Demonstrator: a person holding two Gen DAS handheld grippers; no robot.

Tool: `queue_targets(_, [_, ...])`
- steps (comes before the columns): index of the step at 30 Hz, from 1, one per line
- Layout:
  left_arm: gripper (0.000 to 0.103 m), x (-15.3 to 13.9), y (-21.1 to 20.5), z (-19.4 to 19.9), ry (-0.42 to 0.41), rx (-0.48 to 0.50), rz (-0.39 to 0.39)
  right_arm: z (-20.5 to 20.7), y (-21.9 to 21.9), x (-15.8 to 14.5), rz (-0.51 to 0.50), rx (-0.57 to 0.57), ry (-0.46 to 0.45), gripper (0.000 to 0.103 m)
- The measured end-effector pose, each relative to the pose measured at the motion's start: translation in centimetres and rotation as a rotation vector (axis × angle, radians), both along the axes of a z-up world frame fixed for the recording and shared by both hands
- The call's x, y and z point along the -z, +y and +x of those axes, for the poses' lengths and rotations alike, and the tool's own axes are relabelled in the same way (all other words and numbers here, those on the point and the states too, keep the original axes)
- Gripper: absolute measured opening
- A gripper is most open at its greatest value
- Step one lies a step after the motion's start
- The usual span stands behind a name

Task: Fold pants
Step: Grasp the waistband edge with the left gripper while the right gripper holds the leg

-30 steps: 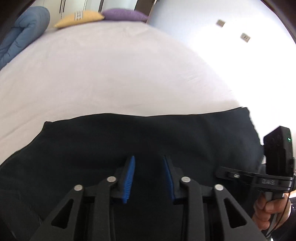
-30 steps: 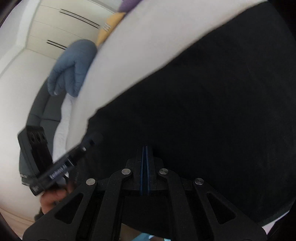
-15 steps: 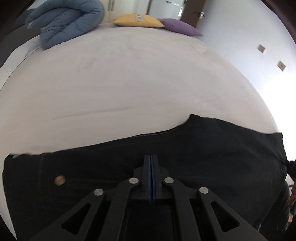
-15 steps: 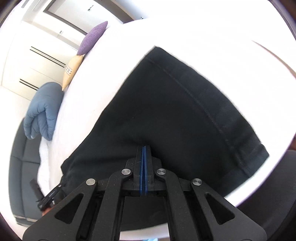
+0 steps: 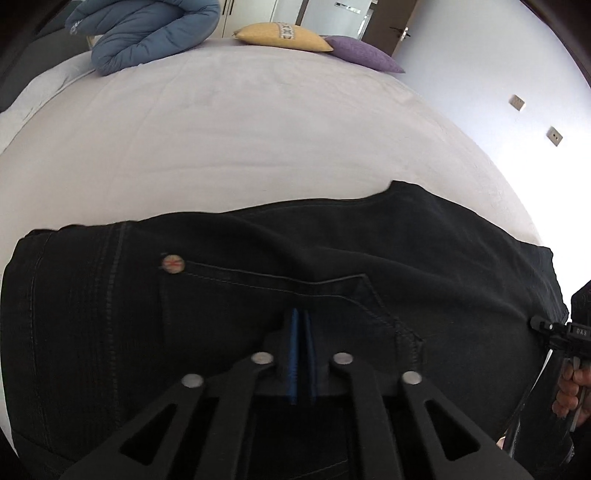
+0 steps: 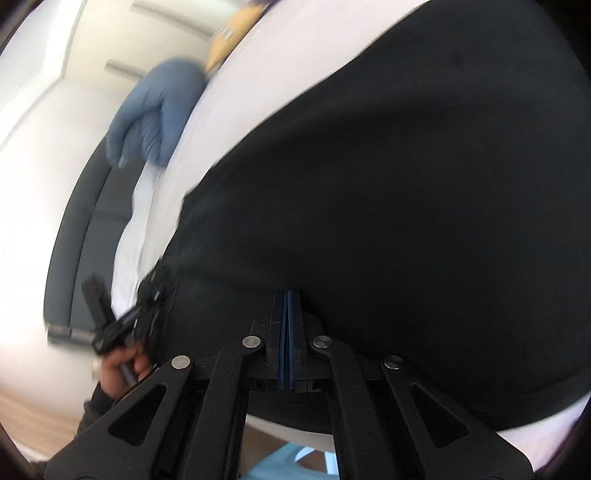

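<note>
Black pants [image 5: 369,258] lie flat across the near part of the bed [image 5: 258,129]. In the left wrist view I see their waist end, with a round metal rivet [image 5: 172,264] and a stitched pocket seam. My left gripper [image 5: 301,314] hovers over that pocket with its blue pads together; I cannot make out any cloth pinched between them. My right gripper [image 6: 290,293] is shut too, above the plain black cloth [image 6: 406,184], in a blurred picture. A hand holds each tool: the right one shows at the pants' right end [image 5: 565,332], the left one at their left end [image 6: 125,317].
A rolled blue quilt [image 5: 147,33], a yellow pillow [image 5: 280,37] and a purple pillow [image 5: 362,57] lie at the bed's far end. A dark padded bench [image 6: 85,229] runs along the bed's left side. A light blue stool [image 6: 280,461] stands below the near edge.
The left jaws have closed, and the left gripper has slid left along the pants to the waist with the rivet. The right gripper swung out to the hem end and back, staying shut.
</note>
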State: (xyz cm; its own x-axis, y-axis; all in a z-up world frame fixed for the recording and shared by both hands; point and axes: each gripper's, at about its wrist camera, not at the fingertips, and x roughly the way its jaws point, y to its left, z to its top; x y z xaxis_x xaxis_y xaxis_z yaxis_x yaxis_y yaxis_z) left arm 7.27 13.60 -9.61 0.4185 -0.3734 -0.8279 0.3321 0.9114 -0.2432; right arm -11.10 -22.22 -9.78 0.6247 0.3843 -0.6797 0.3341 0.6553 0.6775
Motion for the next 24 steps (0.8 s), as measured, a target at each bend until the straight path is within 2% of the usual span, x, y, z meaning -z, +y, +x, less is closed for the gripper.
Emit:
queue_targets(4, [0.005, 0.3, 2.3, 0.6, -0.009, 0.005, -0.045, -4.6, -5.8, -0.9, -0.055, 0.175, -0.005, 0.0])
queue_targets(5, [0.005, 0.3, 2.9, 0.5, -0.013, 0.005, -0.042, -6.3, -7.9, -1.6, -0.062, 0.232, -0.005, 0.0])
queue_targets(6, [0.005, 0.4, 3.7, 0.4, -0.014, 0.004, -0.051, -7.6, -12.0, -2.4, -0.065, 0.274, -0.003, 0.0])
queue_targets(8, [0.005, 0.3, 4.8, 0.2, -0.013, 0.017, -0.074, -10.3, -16.3, -2.9, -0.11, 0.364, 0.015, 0.0])
queue_targets(10, [0.005, -0.1, 5.0, 0.8, -0.023, 0.028, -0.047, -12.2, -18.3, -3.7, -0.146, 0.441, 0.031, 0.0])
queue_targets(12, [0.005, -0.9, 5.2, 0.6, -0.048, 0.026, 0.021, -14.5, -19.6, -4.3, -0.167, 0.505, 0.048, 0.0])
queue_targets(14, [0.005, -1.9, 4.8, 0.7, -0.069, 0.005, 0.085, -15.8, -21.4, -5.7, -0.229, 0.549, 0.074, 0.0])
queue_targets(16, [0.007, -3.6, 3.5, -0.1, -0.112, -0.021, 0.183, -16.7, -20.5, -7.2, -0.23, 0.543, 0.052, 0.002])
queue_targets(17, [0.013, -4.3, 2.8, -0.5, -0.132, -0.023, 0.193, -16.8, -19.6, -7.6, -0.207, 0.523, 0.022, 0.002])
queue_targets(19, [0.019, -5.7, 0.7, -1.6, -0.147, 0.005, 0.123, -15.7, -16.7, -8.3, -0.151, 0.427, -0.05, 0.002])
queue_targets(21, [0.028, -6.1, -2.7, -2.8, -0.149, 0.046, 0.074, -12.4, -11.4, -8.3, -0.1, 0.33, -0.107, 0.002])
queue_targets(22, [0.032, -6.0, -4.3, -3.4, -0.146, 0.068, 0.052, -10.6, -8.6, -7.7, -0.048, 0.268, -0.135, 0.002])
queue_targets(24, [0.032, -5.2, -7.8, -4.0, -0.116, 0.104, -0.003, -8.0, -5.0, -5.6, 0.075, 0.181, -0.148, 0.002])
